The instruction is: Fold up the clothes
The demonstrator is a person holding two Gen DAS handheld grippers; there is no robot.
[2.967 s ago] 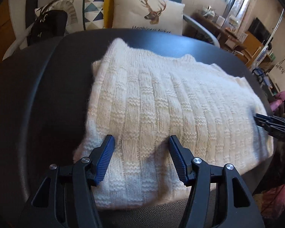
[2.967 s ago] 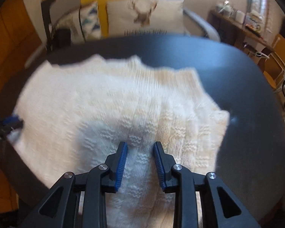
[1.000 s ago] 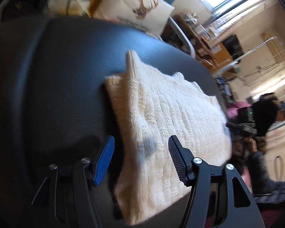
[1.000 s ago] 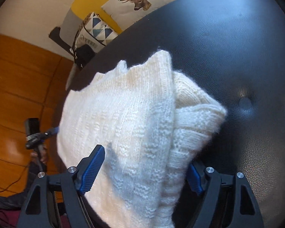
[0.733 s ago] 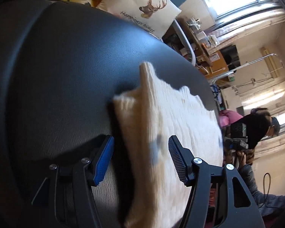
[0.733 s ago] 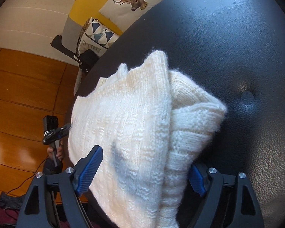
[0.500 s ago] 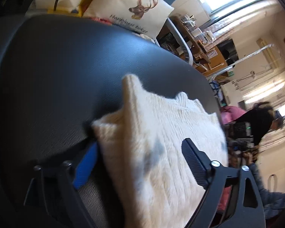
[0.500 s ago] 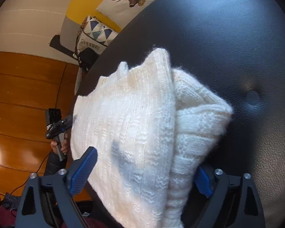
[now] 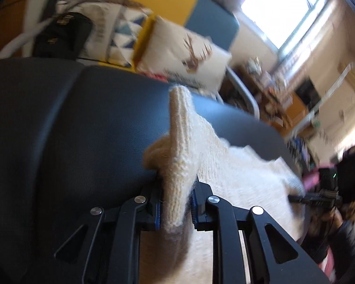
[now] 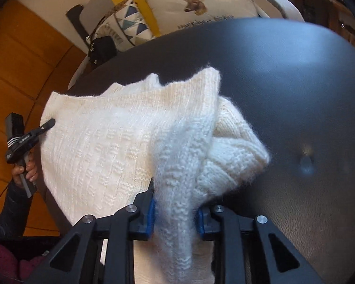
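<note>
The left wrist view is smeared by motion, so the shelves and clutter along its right side cannot be made out, and the near part of the cream chunky-knit folded sweater (image 9: 224, 177) runs out of the bottom of both views behind the black gripper frames. In the right wrist view a hand (image 10: 27, 169) at the left edge holds the left gripper (image 10: 50, 123), whose tip meets the sweater's left edge; its blue pads are hidden there. Seen from its own camera, the left gripper (image 9: 176, 204) is pinched narrow on a raised fold at the sweater's left edge, knit filling the gap between the pads, with a corner standing up above it. The right gripper (image 10: 175, 213) is clamped on a thick bunch of the sweater's right edge, the layers bulging out to the right of it. The sweater lies on a round black leather-look padded surface (image 10: 284, 75) with a button dimple (image 10: 306, 163), toward its near edge; the far and right parts are bare. Beyond the far edge sit a black handbag (image 10: 101, 49), a white cushion with blue triangles (image 10: 130, 21) and a white cushion printed with a deer head (image 10: 196, 0), against a yellow and blue backrest (image 9: 177, 2); orange wooden flooring (image 10: 16, 59) shows at left, a bright window (image 9: 284, 7) at right
</note>
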